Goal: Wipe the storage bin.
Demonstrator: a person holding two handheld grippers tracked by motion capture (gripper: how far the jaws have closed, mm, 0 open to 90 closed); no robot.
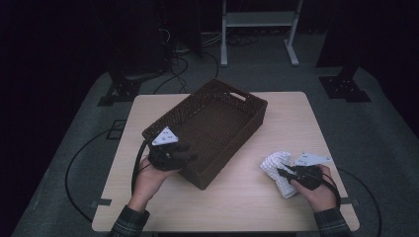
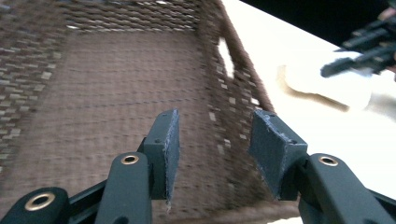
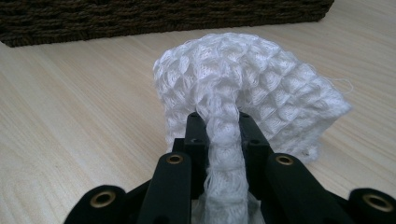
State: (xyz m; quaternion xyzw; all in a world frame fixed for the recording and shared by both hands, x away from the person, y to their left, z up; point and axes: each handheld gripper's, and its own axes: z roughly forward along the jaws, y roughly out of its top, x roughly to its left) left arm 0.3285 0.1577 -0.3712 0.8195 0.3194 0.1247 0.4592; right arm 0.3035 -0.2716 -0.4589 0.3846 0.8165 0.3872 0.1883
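A white waffle-knit cloth (image 1: 279, 168) lies bunched on the table's right side. My right gripper (image 1: 284, 173) is shut on a fold of the cloth (image 3: 224, 126), its black jaws pinching it from both sides. A dark brown woven basket (image 1: 257, 106) stands empty in the middle of the table, set at an angle. My left gripper (image 1: 184, 156) hovers at the basket's near left corner, over its rim. In the left gripper view the pads (image 2: 170, 144) stand apart with nothing between them, above the basket floor (image 2: 107, 93).
The light wooden table (image 1: 232, 202) has bare room in front of the basket. Beyond the table lie cables, black stand bases (image 1: 346, 89) and a white frame (image 1: 257, 29) on the grey floor.
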